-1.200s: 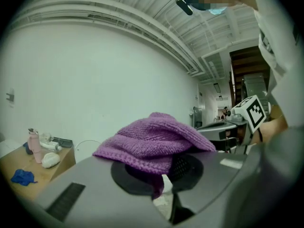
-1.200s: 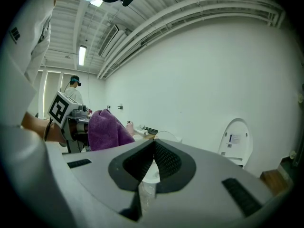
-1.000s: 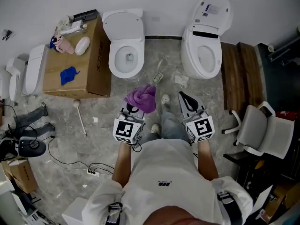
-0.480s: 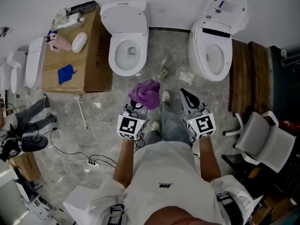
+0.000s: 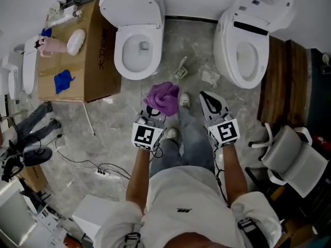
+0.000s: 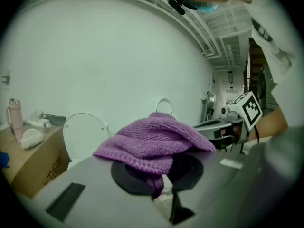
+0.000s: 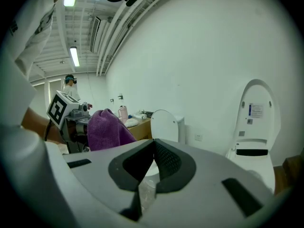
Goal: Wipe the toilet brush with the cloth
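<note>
Left gripper [image 5: 155, 109]: pinching purple knitted cloth [image 5: 163, 97], centre frame | right gripper [image 5: 209, 97]: jaws together, empty | toilet brush [image 5: 181, 70]: I place it on the floor, upper centre, between left toilet [image 5: 117, 50] and right toilet [image 5: 227, 48], untouched | risk: I judge the cloth's thin pinched fold may slip free while wiping; a nudged brush may topple.

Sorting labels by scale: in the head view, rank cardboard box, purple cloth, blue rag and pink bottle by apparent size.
1. Cardboard box.
2. Purple cloth, though it is nearer the camera, which inflates it.
3. Blue rag and pink bottle look about alike, so unranked.
</note>
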A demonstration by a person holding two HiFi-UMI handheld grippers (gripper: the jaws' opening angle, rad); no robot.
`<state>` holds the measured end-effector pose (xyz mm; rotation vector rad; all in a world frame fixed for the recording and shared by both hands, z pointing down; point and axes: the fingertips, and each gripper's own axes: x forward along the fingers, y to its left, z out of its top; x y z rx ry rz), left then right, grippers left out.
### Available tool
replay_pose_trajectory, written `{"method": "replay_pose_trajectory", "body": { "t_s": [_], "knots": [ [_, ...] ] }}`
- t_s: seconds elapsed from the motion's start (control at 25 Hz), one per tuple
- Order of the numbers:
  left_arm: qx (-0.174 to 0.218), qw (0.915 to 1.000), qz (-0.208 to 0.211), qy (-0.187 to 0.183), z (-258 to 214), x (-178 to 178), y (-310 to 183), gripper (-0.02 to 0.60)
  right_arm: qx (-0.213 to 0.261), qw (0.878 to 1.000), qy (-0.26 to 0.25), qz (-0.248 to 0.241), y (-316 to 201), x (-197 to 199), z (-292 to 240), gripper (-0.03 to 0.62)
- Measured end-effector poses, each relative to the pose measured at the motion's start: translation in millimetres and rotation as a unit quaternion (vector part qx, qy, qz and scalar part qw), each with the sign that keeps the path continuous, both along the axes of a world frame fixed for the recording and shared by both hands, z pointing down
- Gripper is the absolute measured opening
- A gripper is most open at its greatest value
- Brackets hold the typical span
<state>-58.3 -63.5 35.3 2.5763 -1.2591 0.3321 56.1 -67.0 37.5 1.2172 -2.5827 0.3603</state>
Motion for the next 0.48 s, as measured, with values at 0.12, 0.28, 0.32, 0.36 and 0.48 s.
{"method": "replay_pose_trajectory", "body": {
  "t_s": [0.12, 0.28, 0.32, 0.36, 0.48],
  "knots": [
    [-0.019, 0.9998, -0.01, -0.003, 38, -1, -12, 0.041, -0.018, 1.0, -0.002, 0.001, -17, 1, 39, -0.005],
    [-0.051, 0.9984, -0.025, 0.002, 89, -6, -25, 0.042, -0.046, 0.999, -0.003, 0.0, -33, -1, 89, -0.005],
    [-0.058, 0.998, -0.027, 0.001, 101, -7, -28, 0.041, -0.052, 0.999, -0.002, -0.001, -36, -1, 100, -0.005],
    [-0.063, 0.9977, -0.027, 0.0, 113, -7, -32, 0.041, -0.056, 0.998, -0.002, -0.003, -40, -2, 111, -0.005],
    [-0.074, 0.9969, -0.025, -0.005, 146, -4, -46, 0.042, -0.066, 0.998, 0.0, -0.007, -52, 1, 142, -0.005]
  ]
}}
